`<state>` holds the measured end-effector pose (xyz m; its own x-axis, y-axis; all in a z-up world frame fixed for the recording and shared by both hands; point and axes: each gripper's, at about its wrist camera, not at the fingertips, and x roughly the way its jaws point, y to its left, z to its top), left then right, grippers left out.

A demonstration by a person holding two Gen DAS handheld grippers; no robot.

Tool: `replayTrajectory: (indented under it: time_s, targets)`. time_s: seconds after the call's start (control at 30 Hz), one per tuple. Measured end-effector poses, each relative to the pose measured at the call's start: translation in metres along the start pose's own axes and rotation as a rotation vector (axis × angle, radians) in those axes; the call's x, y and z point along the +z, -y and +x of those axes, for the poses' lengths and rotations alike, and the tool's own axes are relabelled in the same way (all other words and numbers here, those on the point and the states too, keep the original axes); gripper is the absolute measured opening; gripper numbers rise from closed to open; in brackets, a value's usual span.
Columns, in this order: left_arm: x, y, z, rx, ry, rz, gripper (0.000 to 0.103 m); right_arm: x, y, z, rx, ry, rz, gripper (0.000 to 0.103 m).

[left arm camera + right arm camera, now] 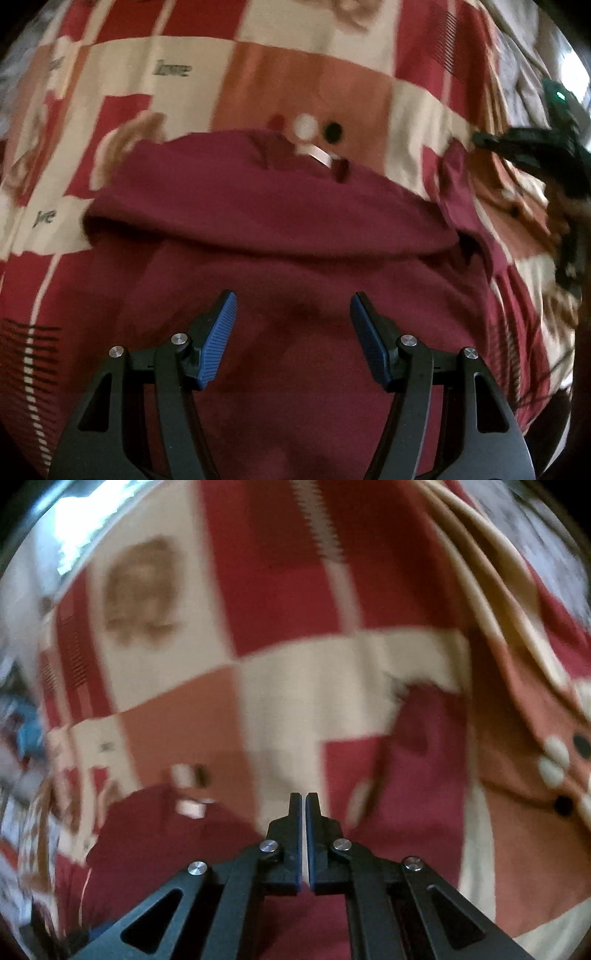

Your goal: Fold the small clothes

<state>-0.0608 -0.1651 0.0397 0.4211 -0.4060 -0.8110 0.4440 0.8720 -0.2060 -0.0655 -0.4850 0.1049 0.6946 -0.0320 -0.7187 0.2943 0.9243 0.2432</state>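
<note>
A small maroon garment (280, 229) lies on a red, cream and orange patchwork blanket (310, 85), with a fold across its middle and a white neck label (319, 155) at its far edge. My left gripper (293, 306) is open and empty, its blue pads (221, 332) spread just above the near part of the garment. In the right wrist view the garment (155, 834) lies at lower left, one part (417, 760) stretching right. My right gripper (304, 801) is shut with nothing between its jaws, over the blanket (314, 686) near the garment's edge. The right gripper also shows at the right edge of the left wrist view (535, 147).
The blanket has raised folds (491, 590) at the upper right. Printed dots (317, 127) lie beyond the garment's neck. Grey cloth (524, 66) and bright light lie past the blanket's far right edge. Blurred coloured clutter (18, 738) sits at the left edge.
</note>
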Motion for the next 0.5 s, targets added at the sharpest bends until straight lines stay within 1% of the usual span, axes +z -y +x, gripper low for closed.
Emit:
replayTrajectory:
  time_s: [0.07, 0.1, 0.13, 0.17, 0.23, 0.27, 0.3, 0.37, 0.5]
  targets:
    - [0.002, -0.011, -0.001, -0.001, -0.002, -0.053, 0.064, 0.002, -0.014, 0.003, -0.048, 0.014, -0.031, 0.002]
    - [0.002, -0.015, -0.001, -0.007, -0.009, -0.070, 0.064, 0.003, -0.013, 0.009, -0.082, 0.010, -0.033, 0.002]
    - [0.003, -0.017, -0.001, -0.011, -0.015, -0.079, 0.064, 0.000, -0.001, 0.009, -0.104, -0.002, -0.025, 0.003]
    - [0.003, -0.019, -0.002, -0.014, -0.015, -0.087, 0.064, -0.003, 0.009, 0.020, -0.146, -0.026, -0.003, 0.006]
    - [0.003, -0.018, -0.005, -0.011, -0.010, -0.082, 0.064, -0.005, 0.030, 0.049, -0.235, -0.081, 0.043, 0.015]
    - [0.004, -0.018, -0.005, -0.011, -0.009, -0.076, 0.064, -0.008, 0.042, 0.062, -0.279, -0.108, 0.068, 0.027]
    - [0.003, -0.017, -0.005, -0.012, -0.009, -0.071, 0.064, -0.011, 0.051, 0.071, -0.301, -0.129, 0.090, 0.034]
    - [0.004, -0.015, -0.003, -0.019, -0.021, -0.066, 0.064, -0.016, 0.070, 0.089, -0.326, -0.166, 0.142, 0.034]
    - [0.005, -0.011, 0.004, -0.016, -0.046, -0.041, 0.064, -0.018, 0.088, 0.112, -0.311, -0.190, 0.185, 0.034]
